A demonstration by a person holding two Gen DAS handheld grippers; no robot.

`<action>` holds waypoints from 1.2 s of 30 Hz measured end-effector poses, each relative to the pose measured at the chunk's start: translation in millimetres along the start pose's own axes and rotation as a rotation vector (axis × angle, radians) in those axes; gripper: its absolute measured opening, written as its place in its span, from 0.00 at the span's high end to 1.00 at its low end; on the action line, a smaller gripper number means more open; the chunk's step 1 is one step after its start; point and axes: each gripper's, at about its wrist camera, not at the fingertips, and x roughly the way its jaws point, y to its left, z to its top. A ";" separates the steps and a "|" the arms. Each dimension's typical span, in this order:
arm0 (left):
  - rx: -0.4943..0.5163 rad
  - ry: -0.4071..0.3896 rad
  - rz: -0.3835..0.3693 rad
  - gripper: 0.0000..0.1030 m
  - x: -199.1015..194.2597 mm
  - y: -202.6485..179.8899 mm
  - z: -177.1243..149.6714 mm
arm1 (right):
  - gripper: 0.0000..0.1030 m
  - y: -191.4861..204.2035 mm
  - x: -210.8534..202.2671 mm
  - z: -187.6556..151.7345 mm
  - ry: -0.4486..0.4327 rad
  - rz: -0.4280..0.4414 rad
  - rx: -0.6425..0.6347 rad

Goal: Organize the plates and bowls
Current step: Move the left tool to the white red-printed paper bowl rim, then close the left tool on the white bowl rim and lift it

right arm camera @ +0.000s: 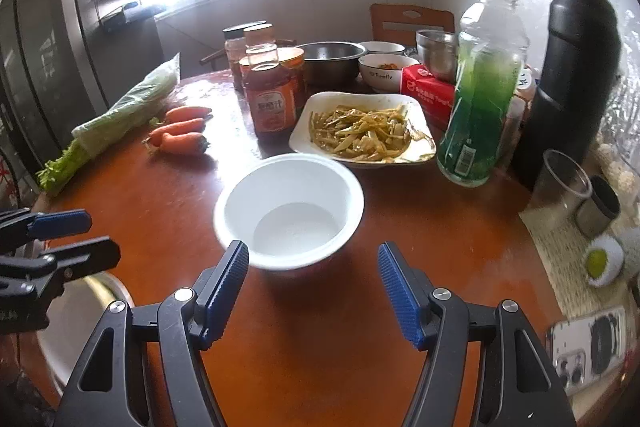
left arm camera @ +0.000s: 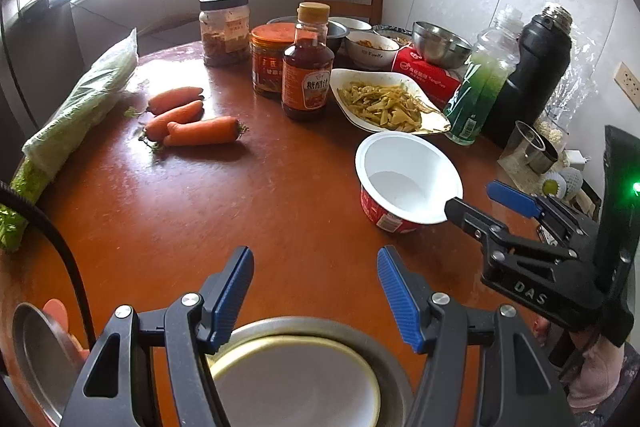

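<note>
My left gripper (left arm camera: 314, 293) and right gripper (right arm camera: 312, 291) are black frames with silver screws and ribbed blue pads on the fingers (left arm camera: 396, 297). "DAS" marks the right one; a green light glows, a pink sleeve (left arm camera: 596, 371) below.

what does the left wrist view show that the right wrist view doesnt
Only the left wrist view shows the metal plate fully, right below the open left gripper, and the red printed outside of the white bowl.

Only the right wrist view shows a phone at the table's near right edge.

Both show the white bowl, the dish of stir-fried strips, three carrots, the sauce bottle and the green drink bottle. The open right gripper approaches the bowl.
</note>
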 end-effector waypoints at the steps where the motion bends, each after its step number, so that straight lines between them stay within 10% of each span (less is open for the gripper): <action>1: 0.002 0.007 0.001 0.38 4.0 -0.6 2.2 | 0.33 -2.2 5.3 3.1 0.007 0.001 -0.001; 32: -0.080 0.098 -0.013 0.38 55.3 25.5 24.1 | 0.42 33.7 50.0 10.5 0.090 0.216 -0.103; 36: -0.110 0.144 -0.054 0.53 67.5 29.2 22.5 | 0.45 36.8 51.0 9.2 0.103 0.249 -0.102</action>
